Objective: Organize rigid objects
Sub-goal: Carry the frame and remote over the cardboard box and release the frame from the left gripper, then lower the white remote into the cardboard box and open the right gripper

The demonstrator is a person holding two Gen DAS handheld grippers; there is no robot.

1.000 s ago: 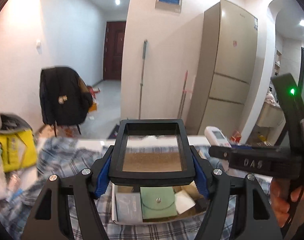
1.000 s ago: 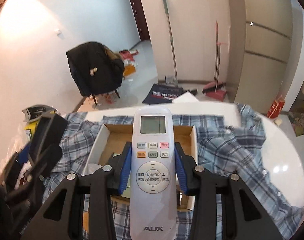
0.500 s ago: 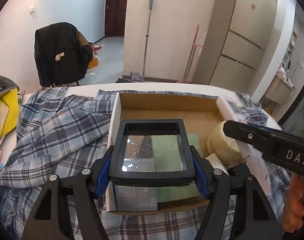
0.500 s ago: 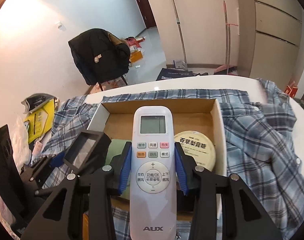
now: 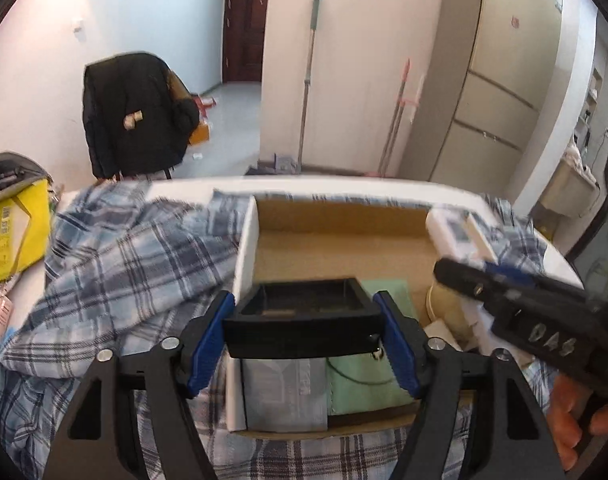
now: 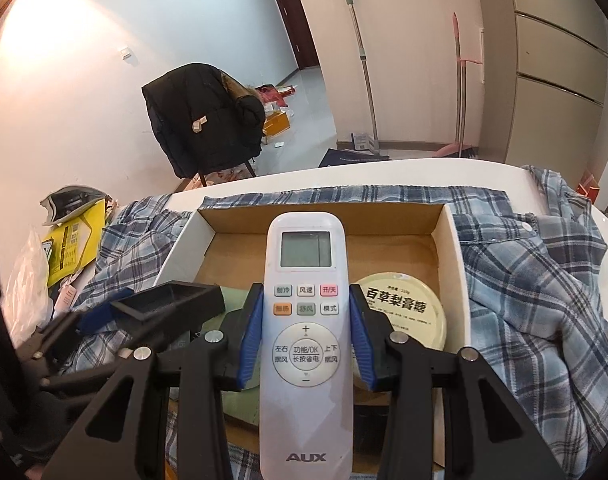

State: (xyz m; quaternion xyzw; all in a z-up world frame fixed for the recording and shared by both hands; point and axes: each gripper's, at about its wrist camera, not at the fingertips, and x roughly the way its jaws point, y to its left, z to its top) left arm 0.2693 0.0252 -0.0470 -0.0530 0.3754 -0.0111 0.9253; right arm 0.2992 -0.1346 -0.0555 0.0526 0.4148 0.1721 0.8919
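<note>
My left gripper (image 5: 304, 332) is shut on a black square frame (image 5: 302, 314), held tilted over the near left part of an open cardboard box (image 5: 246, 248). My right gripper (image 6: 305, 336) is shut on a white AUX remote (image 6: 305, 320), held over the same box (image 6: 449, 248). In the box lie a green pouch (image 5: 367, 384), a grey packet (image 5: 284, 396) and a round cream tin (image 6: 407, 308). The right gripper with the remote (image 5: 451, 234) shows at the right of the left wrist view. The frame (image 6: 168, 302) shows at the left of the right wrist view.
The box sits on a blue plaid shirt (image 5: 116, 264) spread over a white round table (image 6: 423, 174). A yellow bag (image 5: 12, 232) lies at the table's left. A chair with a black jacket (image 5: 136, 116) stands beyond. Mops lean on the wall (image 5: 307, 80).
The left gripper has tipped the black frame flatter and lowered it over the box's left part. The right gripper has carried the remote further over the box.
</note>
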